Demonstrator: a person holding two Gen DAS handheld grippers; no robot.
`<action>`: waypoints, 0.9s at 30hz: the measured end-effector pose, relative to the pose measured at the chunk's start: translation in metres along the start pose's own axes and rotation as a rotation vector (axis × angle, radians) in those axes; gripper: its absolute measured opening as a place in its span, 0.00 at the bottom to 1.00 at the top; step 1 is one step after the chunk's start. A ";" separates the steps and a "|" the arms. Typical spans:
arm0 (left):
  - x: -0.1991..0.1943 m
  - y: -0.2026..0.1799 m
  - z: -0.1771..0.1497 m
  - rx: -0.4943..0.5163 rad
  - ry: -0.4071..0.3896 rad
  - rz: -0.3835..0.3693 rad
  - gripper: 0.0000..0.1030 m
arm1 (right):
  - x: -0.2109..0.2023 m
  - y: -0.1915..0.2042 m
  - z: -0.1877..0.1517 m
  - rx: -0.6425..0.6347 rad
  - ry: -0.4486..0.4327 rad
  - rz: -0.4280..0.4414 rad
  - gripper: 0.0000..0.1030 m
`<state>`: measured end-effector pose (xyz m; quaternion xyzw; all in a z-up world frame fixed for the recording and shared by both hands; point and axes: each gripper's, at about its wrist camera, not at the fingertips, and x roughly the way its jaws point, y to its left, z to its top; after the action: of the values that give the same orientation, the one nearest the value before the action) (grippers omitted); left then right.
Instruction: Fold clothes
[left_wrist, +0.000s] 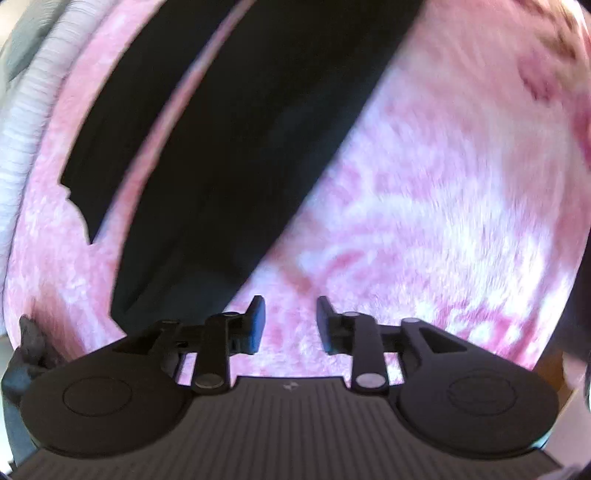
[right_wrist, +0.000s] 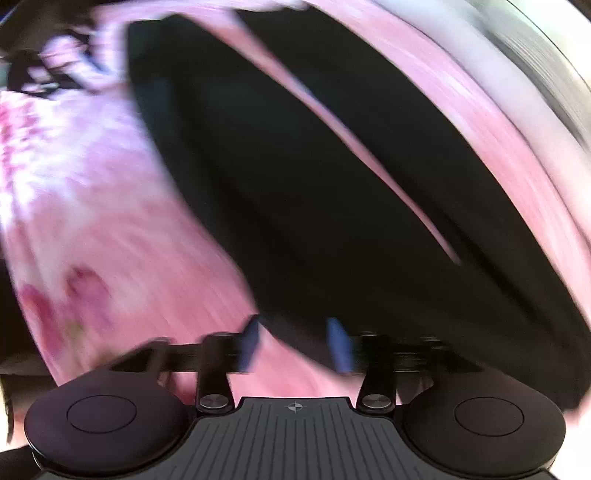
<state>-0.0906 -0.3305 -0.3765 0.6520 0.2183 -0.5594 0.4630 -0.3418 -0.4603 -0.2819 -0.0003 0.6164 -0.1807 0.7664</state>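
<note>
A black garment (left_wrist: 236, 129) lies flat on a pink and white patterned bedspread (left_wrist: 424, 184). It runs as two long dark panels with a thin pink strip between them. My left gripper (left_wrist: 290, 325) is open and empty, just right of the garment's near edge, over the bedspread. In the right wrist view the same black garment (right_wrist: 314, 166) fills the middle and right. My right gripper (right_wrist: 295, 341) is open and holds nothing, right at the garment's near edge. This view is blurred by motion.
A white ribbed fabric (left_wrist: 26, 122) borders the bedspread at the far left. It also shows in the right wrist view as a pale band (right_wrist: 517, 62) at the upper right. Bare pink bedspread (right_wrist: 92, 221) lies left of the garment.
</note>
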 end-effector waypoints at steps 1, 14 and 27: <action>-0.005 0.004 0.005 -0.004 -0.016 0.015 0.28 | -0.001 -0.016 -0.016 0.064 0.030 -0.042 0.56; -0.033 -0.093 0.187 0.146 -0.375 0.131 0.40 | 0.062 -0.158 -0.188 0.111 0.136 -0.405 0.56; -0.021 -0.108 0.219 0.214 -0.249 0.202 0.01 | -0.004 -0.210 -0.268 -0.093 0.055 -0.426 0.03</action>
<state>-0.2989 -0.4603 -0.3835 0.6419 0.0322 -0.6064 0.4682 -0.6537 -0.5962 -0.2957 -0.1607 0.6308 -0.3099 0.6930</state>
